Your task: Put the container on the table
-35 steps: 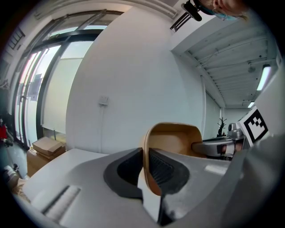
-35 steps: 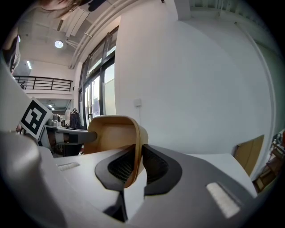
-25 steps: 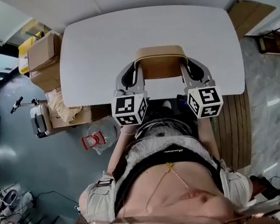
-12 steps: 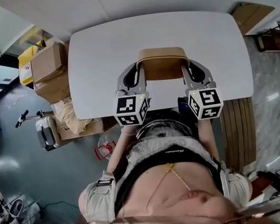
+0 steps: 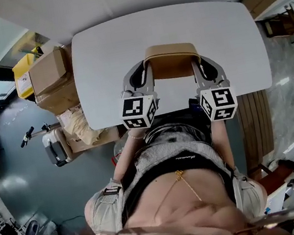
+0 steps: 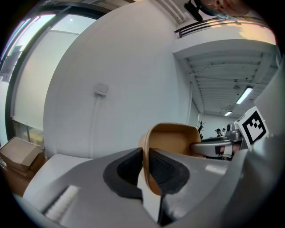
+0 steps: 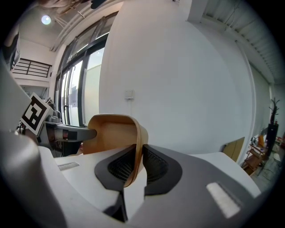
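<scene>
A tan, open-topped container (image 5: pixel 171 61) hangs between my two grippers above the near part of the white table (image 5: pixel 102 54). My left gripper (image 5: pixel 141 77) is shut on the container's left wall (image 6: pixel 146 151), its dark pads pinching the thin rim. My right gripper (image 5: pixel 205 69) is shut on the right wall (image 7: pixel 139 147) in the same way. In the left gripper view the container's hollow (image 6: pixel 173 140) faces me, with the right gripper (image 6: pixel 213 147) beyond it. The right gripper view shows the tan inside (image 7: pixel 109 133) and the left gripper (image 7: pixel 71 132) across from it. Whether the container's bottom touches the table cannot be told.
Cardboard boxes (image 5: pixel 47 70) and a yellow box (image 5: pixel 24 76) stand on the floor left of the table, with a grey case (image 5: pixel 55 147) nearer me. A brown slatted board (image 5: pixel 252 123) lies at the table's right. A white wall (image 6: pixel 116 89) stands behind the table.
Both grippers, still clamped on the container, have carried it further over the table. The table and the floor items have slid nearer in the head view.
</scene>
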Available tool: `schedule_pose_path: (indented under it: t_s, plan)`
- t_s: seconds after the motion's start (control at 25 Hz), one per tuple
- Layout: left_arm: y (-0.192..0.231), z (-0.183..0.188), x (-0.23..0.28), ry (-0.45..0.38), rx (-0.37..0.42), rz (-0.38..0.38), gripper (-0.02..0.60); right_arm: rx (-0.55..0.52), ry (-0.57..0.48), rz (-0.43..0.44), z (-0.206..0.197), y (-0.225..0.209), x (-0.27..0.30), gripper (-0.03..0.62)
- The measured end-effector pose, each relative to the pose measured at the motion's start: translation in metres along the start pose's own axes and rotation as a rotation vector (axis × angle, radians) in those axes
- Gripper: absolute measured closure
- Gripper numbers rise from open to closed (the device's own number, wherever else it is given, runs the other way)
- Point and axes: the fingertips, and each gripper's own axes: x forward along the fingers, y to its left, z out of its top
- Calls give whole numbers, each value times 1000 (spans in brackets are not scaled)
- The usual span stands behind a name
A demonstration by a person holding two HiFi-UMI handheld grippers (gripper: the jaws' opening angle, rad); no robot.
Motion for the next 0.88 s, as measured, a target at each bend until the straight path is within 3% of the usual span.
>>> schedule_pose_path:
  t_s: [0.56, 0.88]
  plan:
    - [17, -5, -1, 7, -4, -68, 551, 17, 3, -52, -3, 15, 7, 528]
    - [-7, -3, 7, 5, 4, -32, 551, 23, -12, -11, -3, -9, -2, 528]
